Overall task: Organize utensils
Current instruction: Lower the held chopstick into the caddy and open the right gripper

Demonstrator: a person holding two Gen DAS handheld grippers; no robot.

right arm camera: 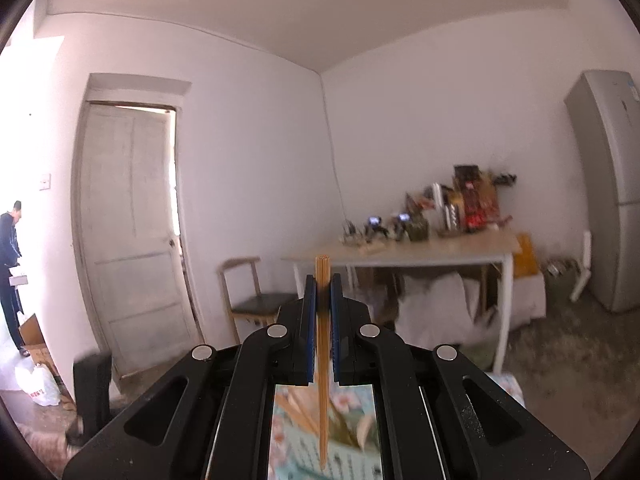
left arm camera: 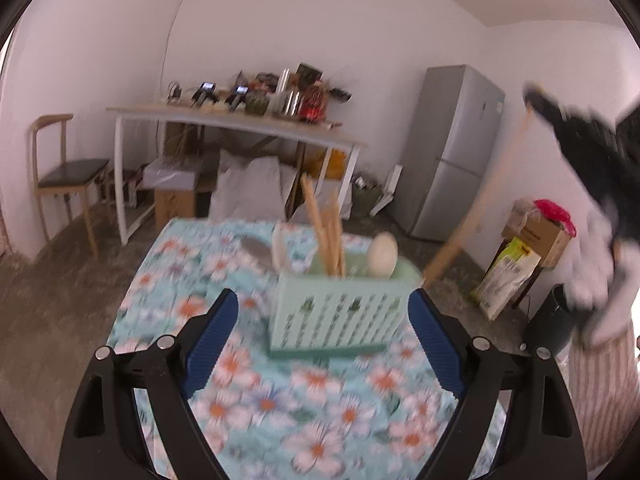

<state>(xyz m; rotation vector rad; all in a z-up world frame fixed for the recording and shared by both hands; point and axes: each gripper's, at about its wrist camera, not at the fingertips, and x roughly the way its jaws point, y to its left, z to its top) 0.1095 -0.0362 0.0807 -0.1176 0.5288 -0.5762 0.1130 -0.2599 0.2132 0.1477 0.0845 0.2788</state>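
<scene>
A pale green slotted utensil holder (left arm camera: 334, 312) stands on the floral tablecloth (left arm camera: 280, 400), holding wooden chopsticks (left arm camera: 328, 236) and a pale spoon (left arm camera: 382, 256). A grey spoon (left arm camera: 256, 250) lies on the cloth behind it. My left gripper (left arm camera: 322, 320) is open, its blue pads on either side of the holder's near face. My right gripper (right arm camera: 323, 300) is shut on a wooden chopstick (right arm camera: 322, 360), held upright above the holder (right arm camera: 344, 460). In the left wrist view that chopstick (left arm camera: 472, 216) slants down toward the holder's right rim.
Beyond the cloth-covered table stand a white table (left arm camera: 240, 124) loaded with clutter, a wooden chair (left arm camera: 64, 176), a grey fridge (left arm camera: 452, 152) and boxes (left arm camera: 536, 232) on the floor. A person (right arm camera: 10, 272) stands in the doorway at far left.
</scene>
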